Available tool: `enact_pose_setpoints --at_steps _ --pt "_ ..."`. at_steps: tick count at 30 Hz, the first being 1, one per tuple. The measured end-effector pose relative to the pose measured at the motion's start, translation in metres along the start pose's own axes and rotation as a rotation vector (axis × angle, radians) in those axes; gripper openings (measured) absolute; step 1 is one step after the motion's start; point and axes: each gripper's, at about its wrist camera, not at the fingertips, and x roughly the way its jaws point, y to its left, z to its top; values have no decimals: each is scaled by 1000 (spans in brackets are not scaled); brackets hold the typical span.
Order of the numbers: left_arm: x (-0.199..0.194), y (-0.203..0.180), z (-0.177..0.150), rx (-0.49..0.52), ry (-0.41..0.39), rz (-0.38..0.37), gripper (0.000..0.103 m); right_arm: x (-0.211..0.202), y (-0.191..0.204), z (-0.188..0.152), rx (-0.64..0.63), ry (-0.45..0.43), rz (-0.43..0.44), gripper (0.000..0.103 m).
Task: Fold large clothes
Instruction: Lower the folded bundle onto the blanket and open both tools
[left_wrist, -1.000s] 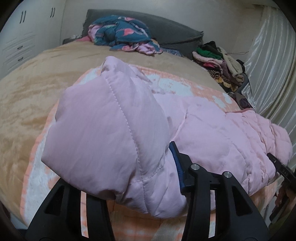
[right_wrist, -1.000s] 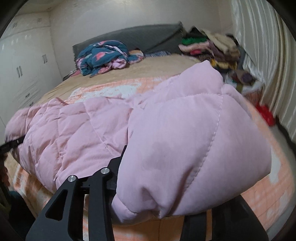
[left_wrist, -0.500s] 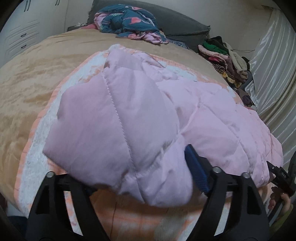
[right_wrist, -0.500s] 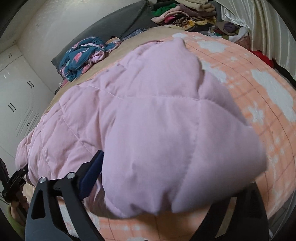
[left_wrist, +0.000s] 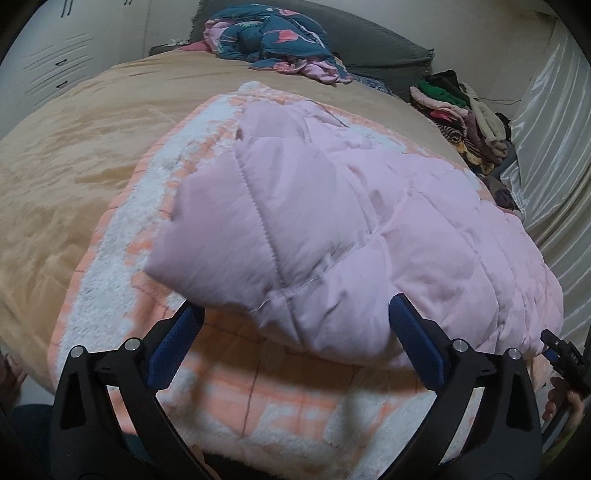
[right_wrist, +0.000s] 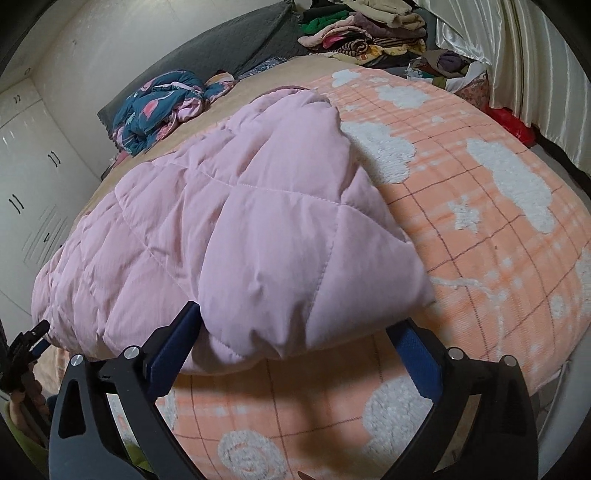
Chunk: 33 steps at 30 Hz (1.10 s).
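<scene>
A pink quilted coat (left_wrist: 351, 221) lies folded across the peach-and-white blanket (left_wrist: 258, 391) on the bed. My left gripper (left_wrist: 295, 314) stands at the coat's near left corner; its jaws are opening, and the hem lies loose between the blue pads (left_wrist: 173, 347) without being pressed. In the right wrist view the same coat (right_wrist: 240, 229) fills the middle. My right gripper (right_wrist: 295, 321) is at its near right corner with its jaws opening, and the hem rests between them, free of the pads. Each gripper's tip shows at the edge of the other's view.
The blanket (right_wrist: 480, 229) covers a tan bedspread (left_wrist: 74, 166). A blue patterned garment (left_wrist: 269, 37) lies crumpled by the grey headboard. A pile of clothes (right_wrist: 369, 33) sits at the far corner beside a pale curtain (left_wrist: 554, 147). White wardrobe doors (right_wrist: 29, 184) stand on the far side.
Both grippers were shut on the coat's lifted corners. They lowered the corners onto the coat and the jaws spread wide, so the fabric now lies released and flatter.
</scene>
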Motion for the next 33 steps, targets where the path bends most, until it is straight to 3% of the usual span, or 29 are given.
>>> enact_pose_setpoints --at_steps 5,8,15,26,33 --pt "-14 5 -5 -3 -9 27 94 -12 -2 -3 -4 -6 -39 99" --pt "-23 9 -5 -3 -22 43 94 -32 -4 -5 -16 -53 -98 99" --pt "-55 5 -2 9 -90 26 94 -77 6 -2 -51 -170 -123 99" --pt "-97 -36 0 100 -189 -29 94 -146 95 -6 -295 -352 -33 99" --pt "-106 -67 -15 168 -199 -71 94 -153 142 -25 -365 -348 70 99"
